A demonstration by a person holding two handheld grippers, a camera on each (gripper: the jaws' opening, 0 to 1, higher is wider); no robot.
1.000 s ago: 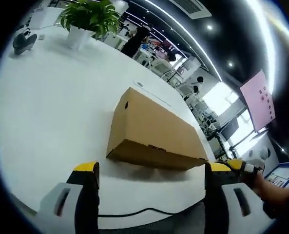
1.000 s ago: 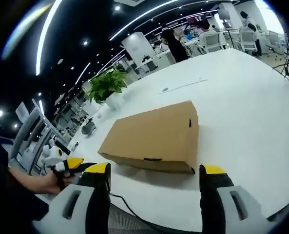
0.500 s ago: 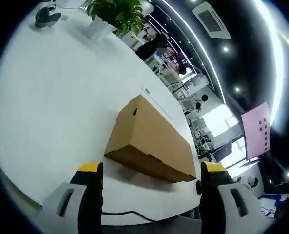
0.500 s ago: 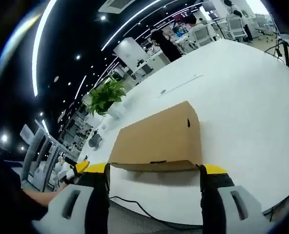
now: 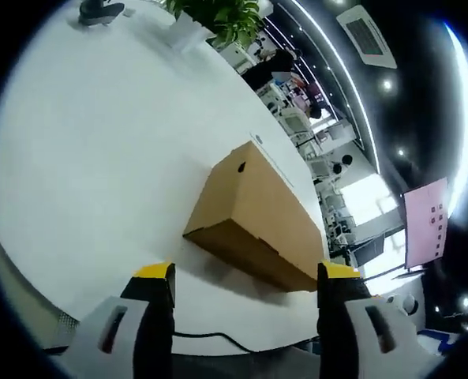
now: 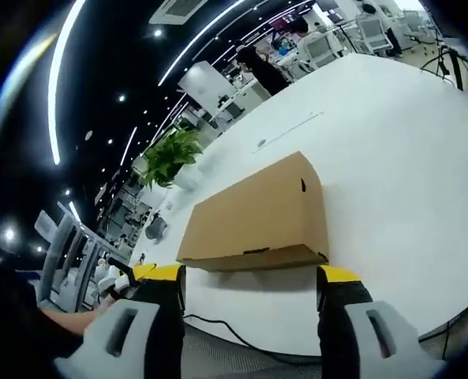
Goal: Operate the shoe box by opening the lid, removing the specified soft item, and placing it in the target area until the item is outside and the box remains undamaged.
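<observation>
The plain brown cardboard shoe box (image 5: 253, 217) lies flat on the broad white counter (image 5: 91, 142) near its front edge, lid down and closed, with a small round hole in one end wall and a small cut-out notch in the middle of the lid's front lip; that lip faces the person, which suits lifting the lid from this side. The soft item is presumably inside, since nothing of it can be seen. The left tongs (image 5: 241, 280) hover in front of the box with their yellow-tipped jaws spread wide and nothing between them, lined up on the near long side, and the right tongs (image 6: 249, 280) do the same from the other angle, jaws apart and empty, framing the front lip. Neither pair touches the cardboard, so opening has not begun. A thin black cable (image 6: 218, 328) runs along the counter edge just below the box and might snag a low approach. Well apart stand a green leafy plant in a white pot (image 6: 174, 154) and a dark grey object (image 5: 101, 9) at the far end; office desks and people lie beyond.
</observation>
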